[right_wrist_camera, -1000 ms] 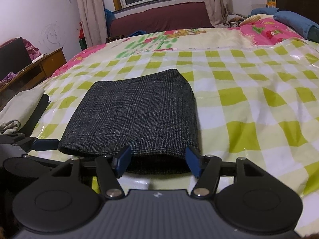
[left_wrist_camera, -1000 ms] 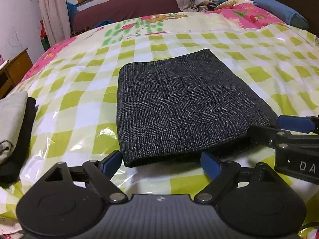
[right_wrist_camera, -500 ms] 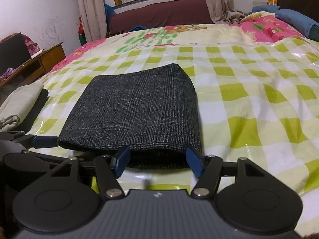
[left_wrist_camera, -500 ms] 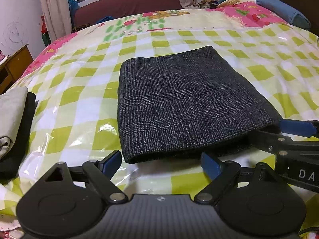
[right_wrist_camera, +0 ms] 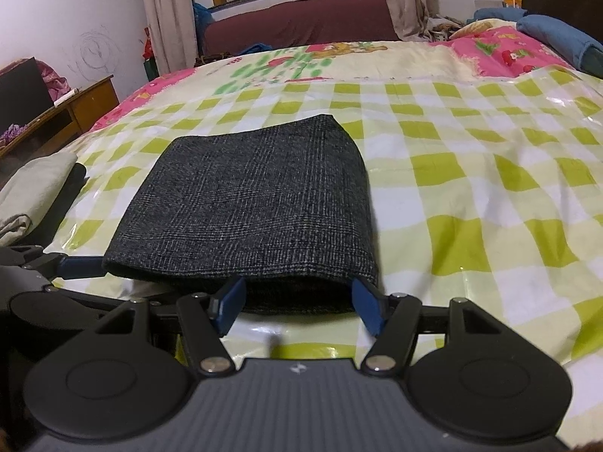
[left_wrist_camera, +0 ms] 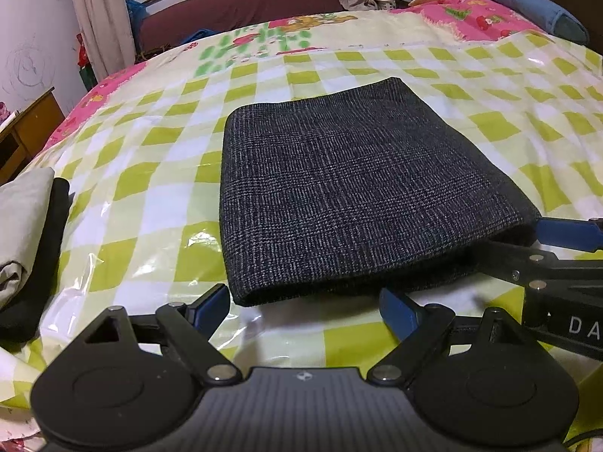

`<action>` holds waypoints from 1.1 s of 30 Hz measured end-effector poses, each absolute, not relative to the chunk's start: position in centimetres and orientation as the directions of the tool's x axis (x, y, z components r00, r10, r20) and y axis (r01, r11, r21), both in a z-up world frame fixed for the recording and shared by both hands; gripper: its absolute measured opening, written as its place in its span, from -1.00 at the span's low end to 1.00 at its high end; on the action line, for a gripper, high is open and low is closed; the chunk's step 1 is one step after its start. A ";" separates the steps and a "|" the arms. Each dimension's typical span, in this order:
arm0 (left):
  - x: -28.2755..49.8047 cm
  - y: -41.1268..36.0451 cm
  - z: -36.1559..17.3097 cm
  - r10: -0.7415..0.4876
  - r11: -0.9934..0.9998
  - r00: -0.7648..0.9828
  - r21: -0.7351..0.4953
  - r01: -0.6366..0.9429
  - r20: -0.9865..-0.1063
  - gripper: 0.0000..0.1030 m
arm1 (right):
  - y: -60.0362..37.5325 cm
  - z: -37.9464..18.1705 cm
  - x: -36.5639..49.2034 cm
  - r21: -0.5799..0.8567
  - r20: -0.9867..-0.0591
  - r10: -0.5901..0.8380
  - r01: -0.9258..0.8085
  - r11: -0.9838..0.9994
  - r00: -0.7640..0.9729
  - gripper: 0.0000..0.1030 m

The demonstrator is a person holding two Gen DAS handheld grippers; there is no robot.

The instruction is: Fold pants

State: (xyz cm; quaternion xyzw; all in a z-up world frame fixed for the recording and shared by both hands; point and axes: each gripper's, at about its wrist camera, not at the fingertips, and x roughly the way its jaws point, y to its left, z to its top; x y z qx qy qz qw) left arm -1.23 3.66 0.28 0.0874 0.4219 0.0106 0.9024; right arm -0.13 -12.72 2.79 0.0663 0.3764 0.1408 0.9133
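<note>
The dark grey checked pants lie folded into a flat rectangle on the bed's green-checked plastic sheet. My left gripper stands open just in front of the near left corner, its pads apart from the cloth. In the right wrist view the pants fill the middle. My right gripper is open, its blue fingers straddling the near right part of the folded edge without squeezing it. A blue finger of the right gripper shows at the pants' right corner.
A stack of folded clothes, beige on black, sits at the bed's left edge. A wooden bedside table stands beyond it. A blue pillow lies at the far right, and a maroon couch stands under the window.
</note>
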 end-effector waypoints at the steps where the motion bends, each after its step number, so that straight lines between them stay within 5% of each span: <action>1: -1.2 3.6 0.3 0.094 0.984 0.644 0.169 0.055 -0.759 0.93 | -12.7 2.8 -0.1 0.226 -0.670 0.306 -0.207 0.952 0.676 0.25; 33: -1.1 3.4 -0.3 0.099 0.980 0.641 0.187 0.071 -0.762 0.93 | -12.0 2.7 -0.2 0.124 -0.715 0.205 -0.167 0.978 0.668 0.26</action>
